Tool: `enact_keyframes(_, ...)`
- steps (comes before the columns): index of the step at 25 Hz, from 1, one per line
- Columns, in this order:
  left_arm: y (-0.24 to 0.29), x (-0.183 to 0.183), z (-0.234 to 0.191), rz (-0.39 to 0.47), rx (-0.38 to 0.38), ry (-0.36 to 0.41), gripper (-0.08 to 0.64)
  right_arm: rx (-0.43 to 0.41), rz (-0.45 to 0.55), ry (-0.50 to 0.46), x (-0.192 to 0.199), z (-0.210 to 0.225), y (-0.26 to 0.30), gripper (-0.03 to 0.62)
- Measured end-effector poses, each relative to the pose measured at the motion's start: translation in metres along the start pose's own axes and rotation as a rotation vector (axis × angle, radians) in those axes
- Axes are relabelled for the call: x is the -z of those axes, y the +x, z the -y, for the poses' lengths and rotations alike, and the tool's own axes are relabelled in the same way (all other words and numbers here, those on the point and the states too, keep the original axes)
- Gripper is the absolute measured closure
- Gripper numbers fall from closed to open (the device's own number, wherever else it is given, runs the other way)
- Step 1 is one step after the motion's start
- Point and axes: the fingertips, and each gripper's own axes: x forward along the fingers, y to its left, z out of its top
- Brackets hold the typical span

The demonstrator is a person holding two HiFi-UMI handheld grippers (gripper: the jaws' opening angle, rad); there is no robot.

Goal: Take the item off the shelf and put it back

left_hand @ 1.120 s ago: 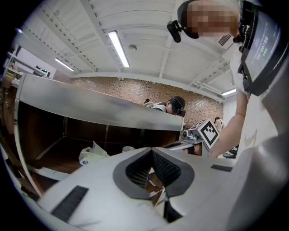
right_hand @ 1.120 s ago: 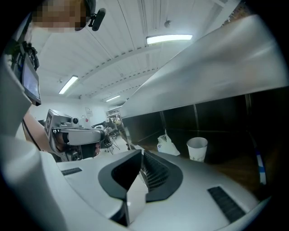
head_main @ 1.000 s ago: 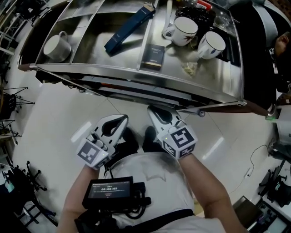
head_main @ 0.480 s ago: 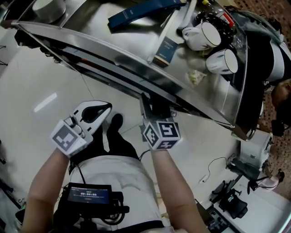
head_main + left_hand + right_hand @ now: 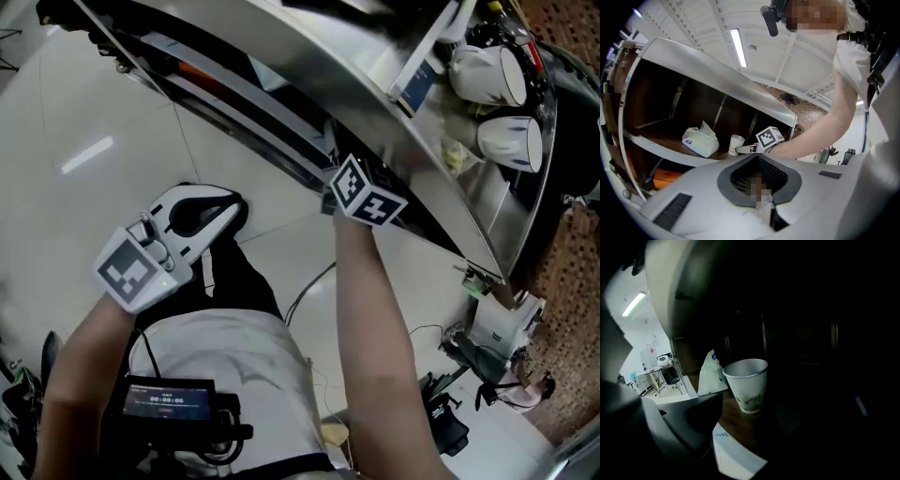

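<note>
Cup (image 5: 747, 383) stands upright on the shelf (image 5: 740, 423), dead ahead of the right gripper (image 5: 743, 149). Its jaws have just been opening and are spread wide, nothing between them. Left gripper (image 5: 230, 202) hangs well back, pressed together, empty.

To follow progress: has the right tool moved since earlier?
Yes. The right tool went from before the edge of the steel top to under it; its jaws just opened, nothing between them.
</note>
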Motion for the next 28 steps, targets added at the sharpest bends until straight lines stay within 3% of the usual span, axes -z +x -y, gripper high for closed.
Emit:
enact_keyframes(7,-0.019,0.011,-0.018,0.008,-0.049,-0.015,0.560,-0.022,-0.008,-0.029,-0.013,-0.009,0.042,0.238)
enact_keyframes(10,-0.023,0.011,-0.023,0.004,-0.052,-0.026,0.560,-0.042,-0.011,-0.069,-0.012,-0.016,0.045,0.298)
enact_keyframes(15,-0.022,0.005,-0.025,-0.007,-0.033,-0.013,0.560,-0.047,-0.001,-0.095,-0.012,-0.027,0.022,0.301)
enact_keyframes(22,-0.018,-0.012,-0.015,-0.018,0.001,0.019,0.560,-0.143,0.003,-0.107,-0.001,-0.050,-0.026,0.301)
enact_keyframes(28,-0.035,-0.030,-0.014,-0.029,-0.002,0.052,0.560,-0.263,0.028,-0.152,-0.005,-0.097,-0.066,0.301)
